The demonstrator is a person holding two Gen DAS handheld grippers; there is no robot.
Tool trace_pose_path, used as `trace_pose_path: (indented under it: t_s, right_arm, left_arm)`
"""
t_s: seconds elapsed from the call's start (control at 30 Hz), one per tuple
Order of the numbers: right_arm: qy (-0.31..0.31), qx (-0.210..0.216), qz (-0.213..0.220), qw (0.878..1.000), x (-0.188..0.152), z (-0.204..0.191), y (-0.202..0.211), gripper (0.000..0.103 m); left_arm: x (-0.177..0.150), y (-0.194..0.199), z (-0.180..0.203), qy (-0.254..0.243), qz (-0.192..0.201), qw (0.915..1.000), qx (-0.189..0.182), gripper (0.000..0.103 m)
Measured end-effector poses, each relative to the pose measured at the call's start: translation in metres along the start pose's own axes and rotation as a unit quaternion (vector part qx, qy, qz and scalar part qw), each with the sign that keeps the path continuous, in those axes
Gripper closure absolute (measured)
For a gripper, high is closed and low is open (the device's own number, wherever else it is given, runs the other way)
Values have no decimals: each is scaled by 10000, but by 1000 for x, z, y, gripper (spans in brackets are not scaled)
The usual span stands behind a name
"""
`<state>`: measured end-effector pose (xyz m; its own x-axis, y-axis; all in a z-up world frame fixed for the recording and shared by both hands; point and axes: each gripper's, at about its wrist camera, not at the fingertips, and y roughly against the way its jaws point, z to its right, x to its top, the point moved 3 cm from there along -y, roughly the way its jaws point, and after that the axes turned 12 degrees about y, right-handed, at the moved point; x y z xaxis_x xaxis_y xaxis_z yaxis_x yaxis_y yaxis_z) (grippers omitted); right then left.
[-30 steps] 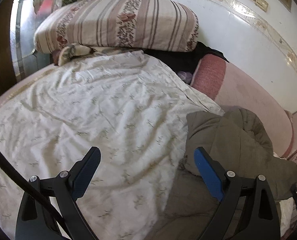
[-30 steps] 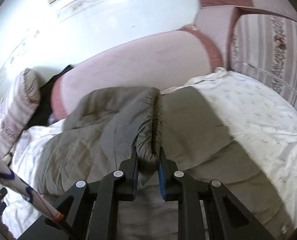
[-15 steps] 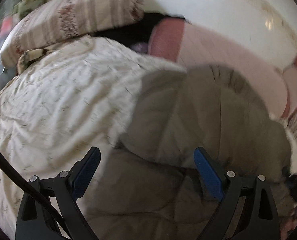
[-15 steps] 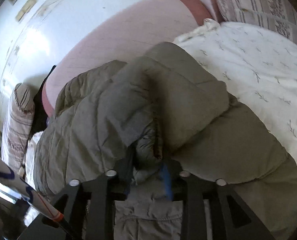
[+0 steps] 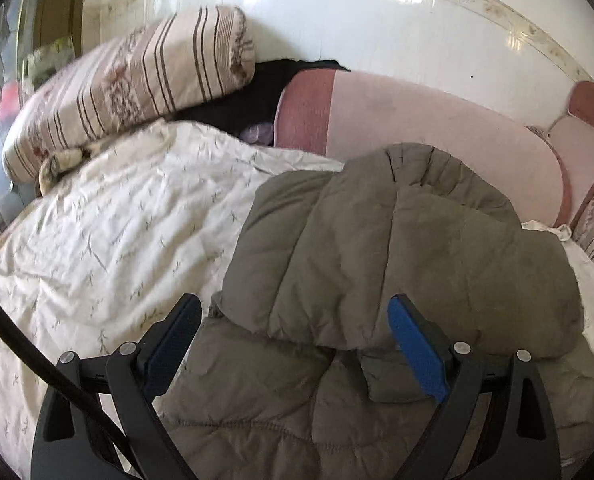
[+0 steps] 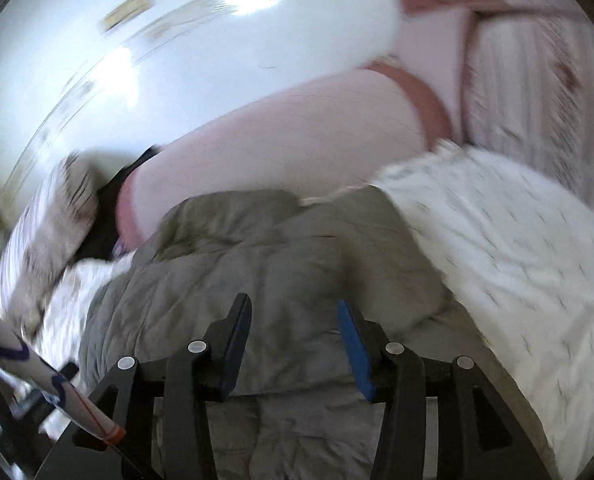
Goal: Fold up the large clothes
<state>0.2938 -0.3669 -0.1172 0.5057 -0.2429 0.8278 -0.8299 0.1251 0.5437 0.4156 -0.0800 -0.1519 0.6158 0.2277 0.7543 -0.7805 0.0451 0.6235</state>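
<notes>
An olive-grey quilted jacket (image 5: 397, 248) lies on the bed, its upper part folded over onto its lower part. My left gripper (image 5: 293, 340) is open and empty, its blue pads wide apart just above the folded edge. In the blurred right wrist view the jacket (image 6: 265, 264) lies flat in front of my right gripper (image 6: 295, 332), which is open and holds nothing.
A white floral bedsheet (image 5: 117, 232) covers the bed. A striped pillow (image 5: 129, 88) lies at the back left. A pink cushioned headboard (image 5: 437, 132) runs along the white wall. A dark cloth (image 5: 257, 96) sits between pillow and headboard. A white tube with blue marks (image 6: 37, 376) is at lower left.
My right gripper was shut on the jacket's fold, carried it over, then opened and let it go. My left gripper swung right to face the jacket.
</notes>
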Motion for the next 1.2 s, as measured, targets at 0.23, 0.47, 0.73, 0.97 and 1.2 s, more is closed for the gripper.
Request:
trace_pose_path:
  t_s: [0.23, 0.47, 0.73, 0.97, 1.2]
  right_arm:
    - [523, -189, -903, 9944, -30, -10, -58, 54]
    - [546, -182, -1186, 9913, -37, -9, -71, 54]
    - [493, 140, -1060, 9930, -35, -22, -37, 54]
    - [815, 162, -1122, 9902, -46, -29, -22, 54]
    - [673, 149, -1185, 9906, -46, -21, -28, 54]
  left_arm:
    - [-18, -51, -1, -77, -715, 9969, 318, 9]
    - [-19, -66, -10, 137, -958, 9951, 212, 6]
    - [-21, -59, -9, 66, -873, 9957, 293, 6]
    - [-22, -59, -8, 38, -843, 9959, 330, 6]
    - [-10, -37, 3, -124, -313, 9991, 260, 6]
